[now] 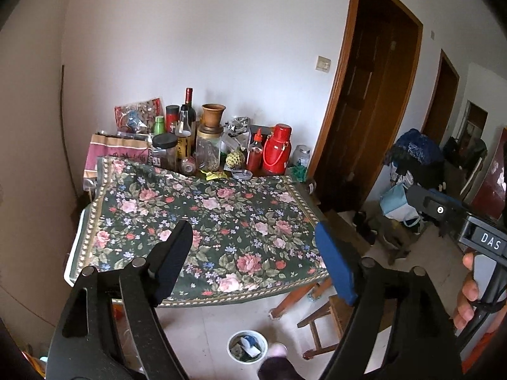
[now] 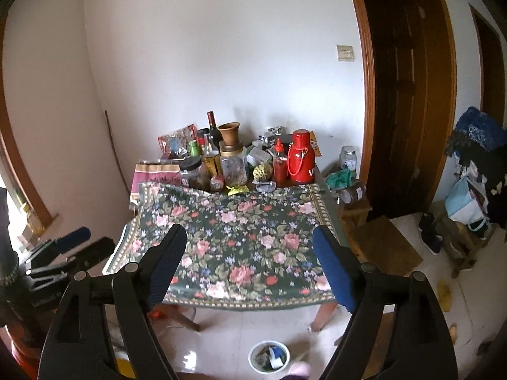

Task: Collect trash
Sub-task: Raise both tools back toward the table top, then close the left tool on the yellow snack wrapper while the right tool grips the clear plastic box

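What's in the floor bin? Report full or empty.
Partly full: the bin holds blue, white and dark scraps below its rim. How deep they go, cannot tell.

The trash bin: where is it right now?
The trash bin stands on the floor in front of the table, low centre in both wrist views, trash already inside.

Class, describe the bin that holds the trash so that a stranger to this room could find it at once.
Start at the table with the flowered cloth against the white wall. On the pale floor before its near edge stands a small round white bin with scraps inside. It is the only open white container down there; the jars and bottles all stand on the table.
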Demonstrator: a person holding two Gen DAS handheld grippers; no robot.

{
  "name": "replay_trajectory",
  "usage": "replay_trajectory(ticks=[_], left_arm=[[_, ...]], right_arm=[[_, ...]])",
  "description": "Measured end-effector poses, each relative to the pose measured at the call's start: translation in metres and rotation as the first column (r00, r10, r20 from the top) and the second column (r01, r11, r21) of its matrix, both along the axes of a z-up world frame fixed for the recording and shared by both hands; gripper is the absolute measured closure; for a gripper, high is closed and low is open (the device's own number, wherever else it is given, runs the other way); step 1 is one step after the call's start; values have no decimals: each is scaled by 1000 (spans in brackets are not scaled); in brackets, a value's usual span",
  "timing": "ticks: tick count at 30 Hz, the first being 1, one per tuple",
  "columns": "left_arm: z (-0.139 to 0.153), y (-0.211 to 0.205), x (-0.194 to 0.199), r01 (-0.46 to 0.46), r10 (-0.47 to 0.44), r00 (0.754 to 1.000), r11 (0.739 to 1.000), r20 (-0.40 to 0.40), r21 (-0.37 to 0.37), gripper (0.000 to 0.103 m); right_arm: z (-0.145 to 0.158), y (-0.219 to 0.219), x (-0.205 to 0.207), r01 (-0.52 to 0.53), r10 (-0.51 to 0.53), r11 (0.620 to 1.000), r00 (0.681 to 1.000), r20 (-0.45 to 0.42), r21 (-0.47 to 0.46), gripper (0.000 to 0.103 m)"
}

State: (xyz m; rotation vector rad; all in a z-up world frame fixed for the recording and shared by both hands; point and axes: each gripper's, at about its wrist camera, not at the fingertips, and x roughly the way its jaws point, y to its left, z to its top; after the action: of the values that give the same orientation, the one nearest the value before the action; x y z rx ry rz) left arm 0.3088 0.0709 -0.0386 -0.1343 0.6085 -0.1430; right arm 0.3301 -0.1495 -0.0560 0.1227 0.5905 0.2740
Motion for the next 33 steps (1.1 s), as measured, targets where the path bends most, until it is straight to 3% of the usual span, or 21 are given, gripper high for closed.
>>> replay_trajectory(ticks=[6,18,25,33], left_arm=[[-3,-8,56,-50,50,999,999,4,9,24],[-3,-42,183,-141,139,990,988,-29,-59,24],[-22,-48,229,-182,176,979,982,-101,-52,24],[-46,-22,278,-215,202,964,975,-172,-59,24]], right_arm=[[-5,-12,49,-38,38,999,999,-2,11,24],[4,-64,170,-111,111,994,994,-15,1,24],[-19,-75,222,-124,127,991,987,-95,44,24],[-46,-60,269,-102,111,993,975,-193,57,24]])
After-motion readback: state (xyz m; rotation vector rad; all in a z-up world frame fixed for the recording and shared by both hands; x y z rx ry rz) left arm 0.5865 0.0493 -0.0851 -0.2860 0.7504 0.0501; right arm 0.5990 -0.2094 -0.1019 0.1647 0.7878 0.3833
